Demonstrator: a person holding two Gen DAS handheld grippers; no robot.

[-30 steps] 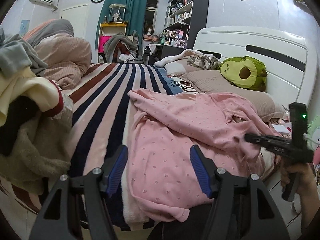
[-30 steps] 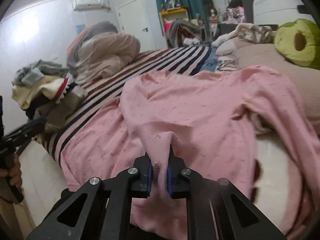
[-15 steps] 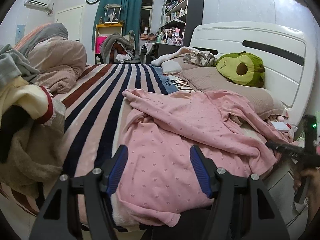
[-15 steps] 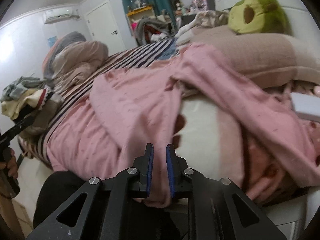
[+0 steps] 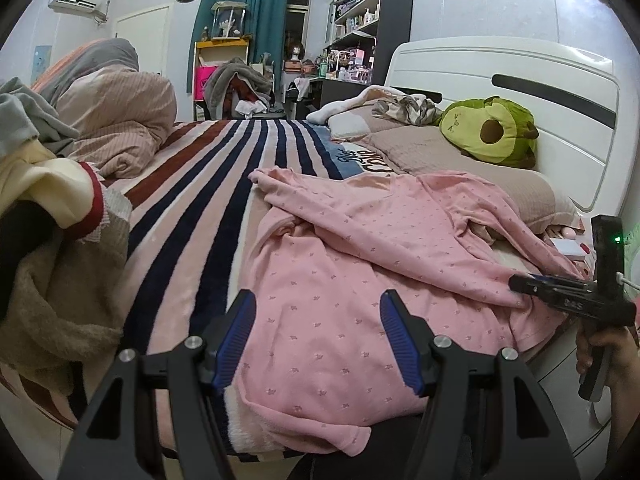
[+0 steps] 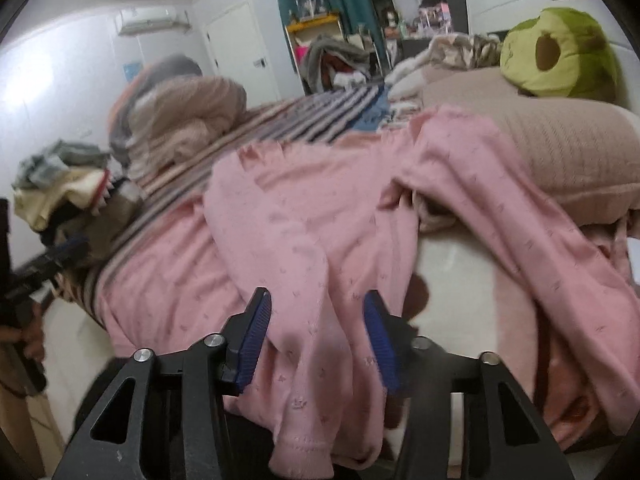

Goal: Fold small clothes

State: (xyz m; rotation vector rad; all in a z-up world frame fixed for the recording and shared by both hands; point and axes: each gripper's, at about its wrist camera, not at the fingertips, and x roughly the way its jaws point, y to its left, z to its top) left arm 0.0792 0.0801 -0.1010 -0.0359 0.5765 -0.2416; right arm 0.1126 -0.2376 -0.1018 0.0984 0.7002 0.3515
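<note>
Two tools are in play over one pink top (image 5: 360,280), which lies rumpled across the striped bed (image 5: 192,216) with a sleeve trailing toward the pillow (image 6: 560,152). Our left tool (image 5: 316,340) hovers wide open, holding nothing. Our right tool (image 6: 316,340) is opening, its pads clear of the sleeve fold between them. The risk, we judge: the freed sleeve may slide off the bed edge or bunch, spoiling the fold. Script on the blue blanket patch (image 5: 360,160) is too distorted to read.
</note>
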